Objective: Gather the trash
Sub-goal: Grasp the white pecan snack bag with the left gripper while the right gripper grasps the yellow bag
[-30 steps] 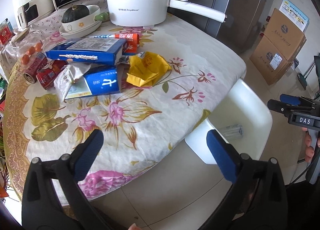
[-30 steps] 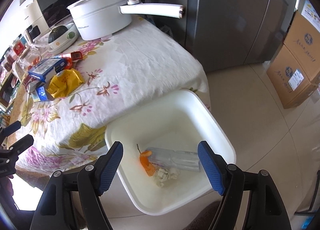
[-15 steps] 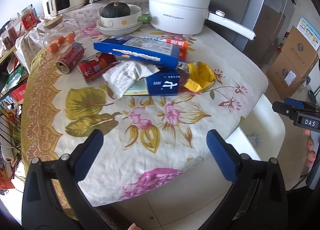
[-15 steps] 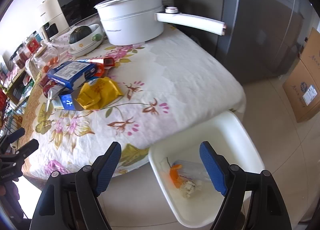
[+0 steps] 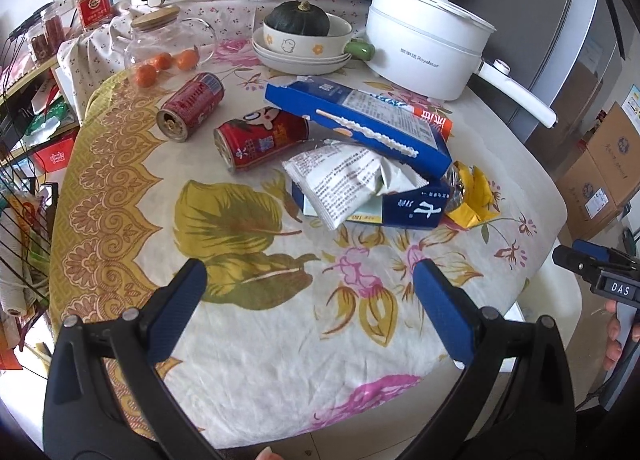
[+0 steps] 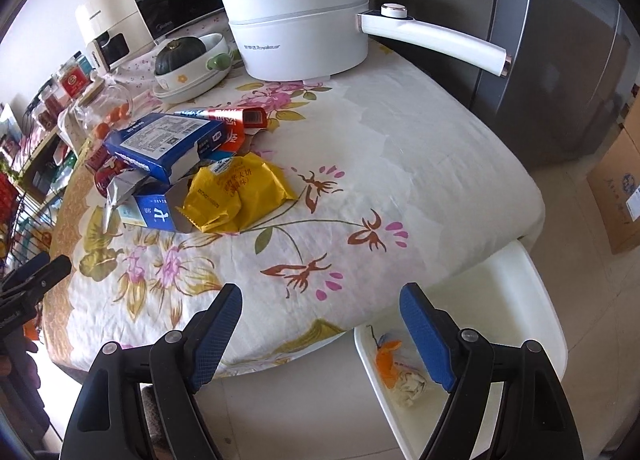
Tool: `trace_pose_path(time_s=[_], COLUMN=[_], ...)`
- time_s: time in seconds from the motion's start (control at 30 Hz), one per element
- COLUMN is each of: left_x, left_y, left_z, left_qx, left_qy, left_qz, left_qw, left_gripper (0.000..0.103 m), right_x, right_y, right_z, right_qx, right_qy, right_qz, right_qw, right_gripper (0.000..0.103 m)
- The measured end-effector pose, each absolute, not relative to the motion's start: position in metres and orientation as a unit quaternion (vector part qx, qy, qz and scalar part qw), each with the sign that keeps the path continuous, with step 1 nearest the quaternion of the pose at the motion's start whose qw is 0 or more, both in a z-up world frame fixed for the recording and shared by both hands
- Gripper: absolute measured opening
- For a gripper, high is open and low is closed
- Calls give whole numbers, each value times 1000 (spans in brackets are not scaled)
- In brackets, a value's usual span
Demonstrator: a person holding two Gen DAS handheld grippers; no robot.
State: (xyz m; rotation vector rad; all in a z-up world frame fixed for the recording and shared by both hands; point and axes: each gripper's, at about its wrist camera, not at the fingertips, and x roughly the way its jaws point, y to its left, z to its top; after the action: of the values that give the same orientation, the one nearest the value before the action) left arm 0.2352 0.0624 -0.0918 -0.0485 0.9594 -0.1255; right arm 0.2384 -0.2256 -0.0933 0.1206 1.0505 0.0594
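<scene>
Both claws, the left claw (image 5: 310, 296) and right claw (image 6: 320, 324), jaws apart (nothing held), have swung from the bin (image 6: 532, 300) back toward the desk (image 5: 280, 340) litter.

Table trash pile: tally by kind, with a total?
Red drink cans: 2, one and another, both on their sides.
Blue cartons: 2, a long one on top and a smaller one beneath.
Wrappers: 2, white and yellow.
Orange-red box: 1.
Total: 7.
</scene>
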Motion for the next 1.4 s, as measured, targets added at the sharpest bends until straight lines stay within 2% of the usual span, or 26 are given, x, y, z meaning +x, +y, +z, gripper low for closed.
trace_pose_path(time_s=[0.23,0.5,0.67,0.73,0.8,0.93,0.97,1.03,1.17,1.4], left_x=[269,290,299,299,297,294,293,290,282,261], left_y=[39,17,12,14,16,28,32,41,56,80], left_z=[-108,-116,-120,-119,-117,-112,-111,-109,-107,-100], left_qx=[32,62,54,49,45,22,14,-10,-39,-76], left_qy=[450,439,449,449,448,453,455,463,471,478], left_qz=[-45,-83,-101,-102,-103,-100,-99,-100,-101,-112], left_qw=[891,892,886,887,887,885,885,881,875,868], left_gripper=[102,90,61,55,43,33,26,19,12,10], right_x=[255,265,266,266,266,266,268,270,278,300], right_y=[-229,-238,-238,-236,-234,-228,-227,-225,-216,-199], right_z=[-105,-116,-117,-116,-115,-112,-112,-111,-113,-115], right_qx=[76,86,83,77,70,61,62,64,71,87], right_qy=[516,531,532,530,528,521,520,516,508,490], right_qz=[22,17,20,21,22,27,29,31,39,53], right_qw=[853,843,843,844,846,851,852,854,857,866], right_gripper=[83,83,83,83,83,83,83,83,83,83])
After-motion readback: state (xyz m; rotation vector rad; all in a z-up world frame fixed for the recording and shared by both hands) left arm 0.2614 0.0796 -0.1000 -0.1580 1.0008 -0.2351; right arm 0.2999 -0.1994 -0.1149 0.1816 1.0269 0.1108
